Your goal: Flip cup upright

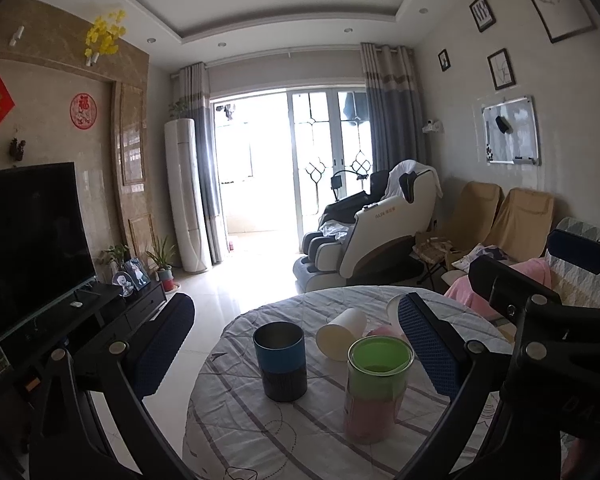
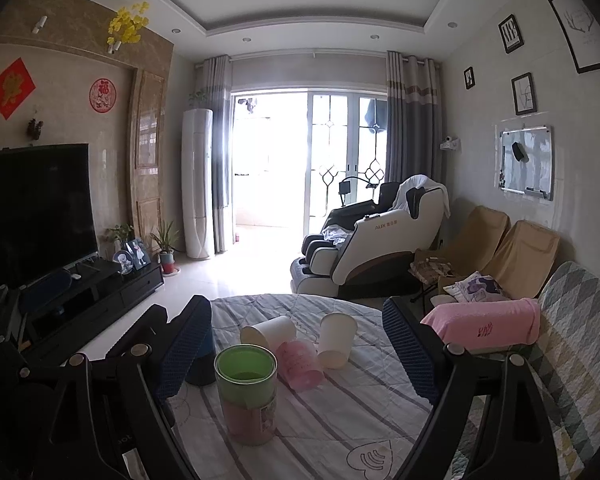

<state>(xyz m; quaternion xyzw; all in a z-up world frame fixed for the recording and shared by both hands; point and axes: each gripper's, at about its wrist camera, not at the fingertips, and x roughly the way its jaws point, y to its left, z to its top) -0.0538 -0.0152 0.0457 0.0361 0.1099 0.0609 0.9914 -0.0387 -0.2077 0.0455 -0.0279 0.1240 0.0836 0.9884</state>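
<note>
Several cups stand or lie on a round table with a striped cloth (image 1: 300, 432). A white paper cup (image 1: 342, 333) lies on its side, also in the right wrist view (image 2: 269, 333). A pink plastic cup (image 2: 302, 364) lies tipped beside it. Another white paper cup (image 2: 337, 339) stands mouth up. A clear cup with a green and pink inside (image 1: 378, 384) (image 2: 247, 394) stands upright at the front. A blue and dark cup (image 1: 281, 360) stands upright at the left. My left gripper (image 1: 296, 344) is open and empty above the cups. My right gripper (image 2: 296, 356) is open and empty too.
A TV and dark cabinet (image 1: 32, 248) stand at the left. A massage chair (image 2: 376, 240) stands behind the table. A sofa with a pink towel (image 2: 488, 324) runs along the right. The right gripper's body (image 1: 540, 300) shows at the right of the left wrist view.
</note>
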